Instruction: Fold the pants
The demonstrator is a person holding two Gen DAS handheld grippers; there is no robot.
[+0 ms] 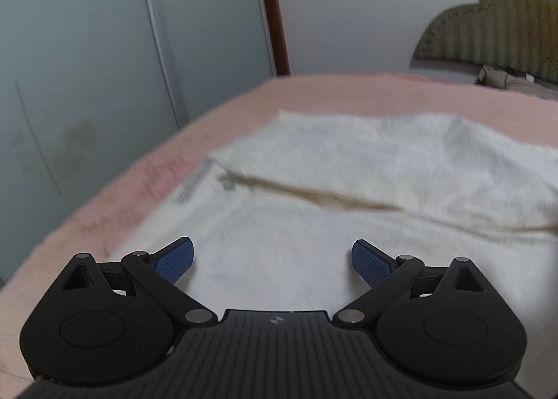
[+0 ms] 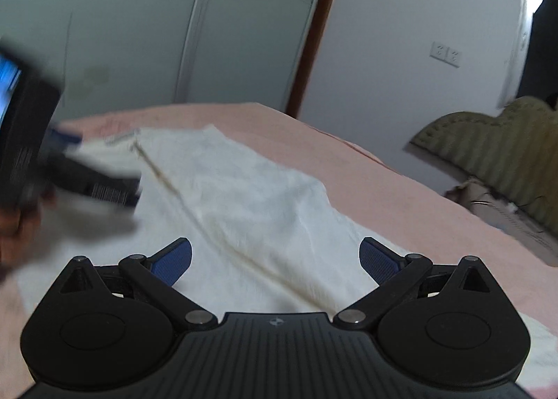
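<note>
White pants (image 1: 348,168) lie flat on a pink bed (image 1: 216,113), with a tan seam line running across them. My left gripper (image 1: 272,261) is open and empty, just above the near part of the cloth. In the right wrist view the same pants (image 2: 251,189) stretch away to the upper left over the pink bed (image 2: 383,182). My right gripper (image 2: 275,261) is open and empty above the cloth. The left gripper (image 2: 62,155) shows blurred at the left edge of that view, over the far end of the pants.
Pale wardrobe doors (image 1: 104,50) with flower stickers stand beyond the bed, beside a brown door frame (image 1: 275,15). A green padded headboard (image 1: 488,25) and bundled items (image 1: 505,80) are at the right. White wall with sockets (image 2: 446,53) behind.
</note>
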